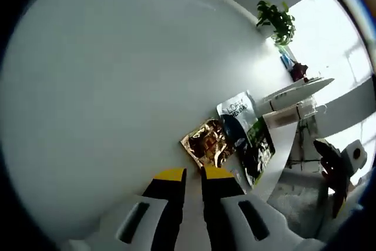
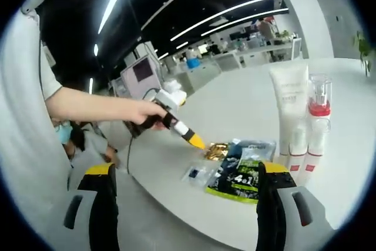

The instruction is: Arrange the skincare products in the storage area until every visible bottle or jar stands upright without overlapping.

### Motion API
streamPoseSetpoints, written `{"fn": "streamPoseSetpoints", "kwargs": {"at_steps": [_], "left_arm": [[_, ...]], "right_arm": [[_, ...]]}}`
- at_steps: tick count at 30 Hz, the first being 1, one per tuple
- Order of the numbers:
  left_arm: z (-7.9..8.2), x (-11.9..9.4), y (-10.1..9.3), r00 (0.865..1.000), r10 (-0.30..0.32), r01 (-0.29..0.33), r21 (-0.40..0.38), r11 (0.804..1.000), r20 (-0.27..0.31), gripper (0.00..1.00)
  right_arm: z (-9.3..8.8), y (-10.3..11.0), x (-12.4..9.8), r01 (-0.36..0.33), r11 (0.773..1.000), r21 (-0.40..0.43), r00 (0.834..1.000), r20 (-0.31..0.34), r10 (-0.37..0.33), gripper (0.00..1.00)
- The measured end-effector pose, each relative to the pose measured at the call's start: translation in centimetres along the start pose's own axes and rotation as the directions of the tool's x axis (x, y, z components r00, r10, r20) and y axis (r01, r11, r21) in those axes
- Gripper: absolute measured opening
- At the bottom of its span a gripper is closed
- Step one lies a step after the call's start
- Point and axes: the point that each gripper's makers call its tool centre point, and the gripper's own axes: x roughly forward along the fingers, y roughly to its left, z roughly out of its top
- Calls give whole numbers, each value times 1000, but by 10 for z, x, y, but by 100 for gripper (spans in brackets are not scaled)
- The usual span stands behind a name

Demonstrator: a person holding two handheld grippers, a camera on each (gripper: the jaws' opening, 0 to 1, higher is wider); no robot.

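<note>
A tall white tube (image 2: 289, 101) and a clear pump bottle with a red band (image 2: 319, 101) stand upright near the table's edge. Two small white tubes (image 2: 298, 145) stand in front of them. Flat sachets lie beside them: a green-black one (image 2: 238, 180), a gold one (image 2: 216, 151) and a silvery one (image 2: 254, 145). My left gripper (image 1: 194, 173) is shut and empty, its yellow tips just short of the gold sachet (image 1: 205, 142). A hand holds that left gripper (image 2: 195, 140) over the table. My right gripper (image 2: 187, 171) is wide open, off the table's edge and facing the products.
The round white table (image 1: 117, 86) stretches wide beyond the sachets. A potted plant (image 1: 276, 22) stands at its far side. A small clear packet (image 2: 194, 173) lies near the edge. A person's arm (image 2: 94, 107) reaches in from the left; desks and people fill the background.
</note>
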Motion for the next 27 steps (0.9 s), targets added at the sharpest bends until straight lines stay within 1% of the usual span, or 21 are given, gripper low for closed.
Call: {"fn": "streamPoseSetpoints", "kwargs": {"at_steps": [2,3,4,5,7,11,13,14,17,18,19,20,21,23,25,26,27], "left_arm": [[2,-1,-4,1000,23,-23,89,996,10,18],[4,-1,-4,999,47,-50,138,989,23,22],[8,2,2,998,58,-62,167,984,28,25],[12,4,3,996,74,-82,211,974,43,27],[17,5,-5,994,89,-102,250,963,62,29],[28,11,-16,990,96,-120,272,955,99,30],[30,15,-25,988,104,-132,268,954,114,30],[31,15,-24,987,111,-139,266,954,118,31],[33,23,-19,983,143,-170,266,949,116,30],[33,23,-23,982,155,-179,265,947,112,30],[32,23,-24,980,167,-190,263,946,106,30],[30,24,-18,978,186,-206,259,944,97,29],[30,25,-17,977,192,-211,261,942,97,29],[29,23,-23,973,211,-228,264,937,92,30],[25,27,-17,968,235,-251,285,925,87,30],[22,28,-17,967,241,-254,291,922,82,32],[24,25,-12,957,275,-292,308,906,98,32]], "right_arm": [[0,0,0,-1,1000,-2,1000,0,1,99],[0,0,0,-2,1000,-1,1000,0,2,99],[0,0,0,-1,1000,-1,1000,-3,1,99],[-1,0,0,-1,1000,-1,1000,-4,1,99],[0,0,0,-1,1000,-1,1000,-3,1,99],[-1,0,0,1,1000,2,1000,-6,-1,99],[0,0,0,3,1000,1,1000,-3,-3,99],[0,1,0,2,1000,3,1000,-3,-2,99],[0,0,0,4,1000,4,1000,-2,-4,99],[0,0,0,4,1000,4,1000,-2,-4,99],[-1,0,0,3,1000,4,1000,-4,-3,99],[-1,0,0,3,1000,7,1000,-4,-3,99],[-1,-1,0,4,1000,6,1000,-4,-4,99],[0,-1,0,5,1000,5,1000,-1,-5,99],[-1,-1,0,5,1000,7,1000,-4,-5,99],[0,-1,0,4,1000,8,1000,-1,-4,99],[0,-1,0,4,1000,10,1000,1,-4,99]]}}
